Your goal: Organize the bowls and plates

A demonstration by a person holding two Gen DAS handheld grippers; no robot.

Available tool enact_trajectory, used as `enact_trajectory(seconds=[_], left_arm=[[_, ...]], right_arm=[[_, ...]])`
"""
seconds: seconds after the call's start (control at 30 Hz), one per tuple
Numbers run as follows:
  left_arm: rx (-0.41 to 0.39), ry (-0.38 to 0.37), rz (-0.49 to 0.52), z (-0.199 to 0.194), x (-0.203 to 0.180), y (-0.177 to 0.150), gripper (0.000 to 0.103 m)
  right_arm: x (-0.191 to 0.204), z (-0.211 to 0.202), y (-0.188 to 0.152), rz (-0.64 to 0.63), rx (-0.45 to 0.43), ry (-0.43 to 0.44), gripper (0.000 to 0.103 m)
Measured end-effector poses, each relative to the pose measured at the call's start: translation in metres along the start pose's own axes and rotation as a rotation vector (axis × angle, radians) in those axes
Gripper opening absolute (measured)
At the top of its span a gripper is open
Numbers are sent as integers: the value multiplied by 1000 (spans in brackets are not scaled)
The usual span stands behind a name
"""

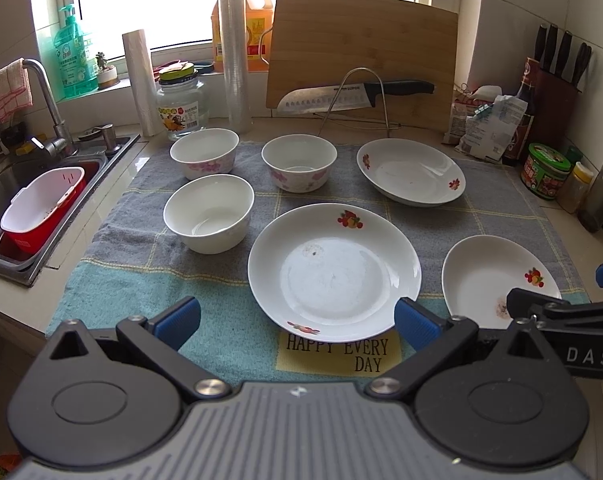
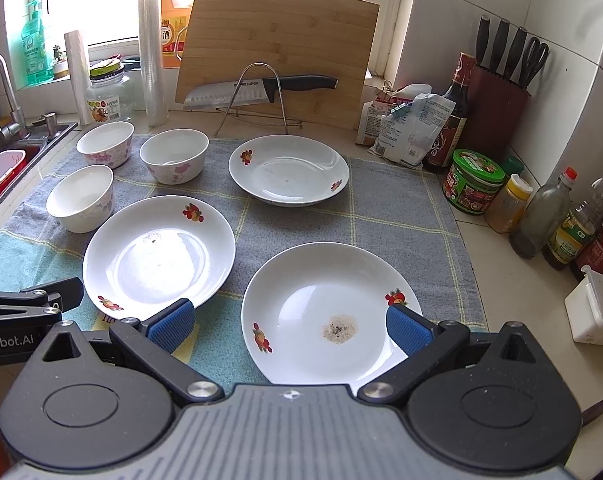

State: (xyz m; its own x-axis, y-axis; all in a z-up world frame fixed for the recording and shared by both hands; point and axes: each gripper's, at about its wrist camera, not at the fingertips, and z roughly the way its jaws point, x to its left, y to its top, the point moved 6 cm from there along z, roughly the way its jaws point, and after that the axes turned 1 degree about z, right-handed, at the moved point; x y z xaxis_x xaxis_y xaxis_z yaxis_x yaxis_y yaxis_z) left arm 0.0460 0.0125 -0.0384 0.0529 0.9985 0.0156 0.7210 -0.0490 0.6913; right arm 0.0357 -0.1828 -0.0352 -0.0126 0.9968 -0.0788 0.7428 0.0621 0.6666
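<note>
Three white plates with fruit prints lie on a grey-blue cloth (image 1: 113,280): a middle plate (image 1: 333,272) (image 2: 157,252), a far plate (image 1: 411,172) (image 2: 288,170) and a near right plate (image 1: 497,280) (image 2: 325,312) with a brown stain. Three white bowls stand at the left: two flowered ones (image 1: 204,153) (image 1: 299,163) at the back and a plain one (image 1: 208,212) in front. My left gripper (image 1: 297,322) is open, just short of the middle plate's near rim. My right gripper (image 2: 288,326) is open, its blue pads either side of the stained plate's near half.
A sink (image 1: 17,200) with a red-and-white basket is at the left. A cutting board (image 1: 361,52), a knife on a wire rack (image 1: 357,94), bottles and a jar stand behind. Sauce bottles (image 2: 541,216), a knife block (image 2: 497,108) and a white box (image 2: 597,312) line the right.
</note>
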Motion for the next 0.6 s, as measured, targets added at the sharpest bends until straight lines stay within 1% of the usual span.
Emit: enact_trajectory(seconds=[0.43,0.6], left_arm=[[-3,-44,32,7,9,-1,102],[-14,-84,63,10,10,-1,102]], right_arm=[[11,1,0,-32,-17,-8,103],[13,1,1,-35,-44,-8,103]])
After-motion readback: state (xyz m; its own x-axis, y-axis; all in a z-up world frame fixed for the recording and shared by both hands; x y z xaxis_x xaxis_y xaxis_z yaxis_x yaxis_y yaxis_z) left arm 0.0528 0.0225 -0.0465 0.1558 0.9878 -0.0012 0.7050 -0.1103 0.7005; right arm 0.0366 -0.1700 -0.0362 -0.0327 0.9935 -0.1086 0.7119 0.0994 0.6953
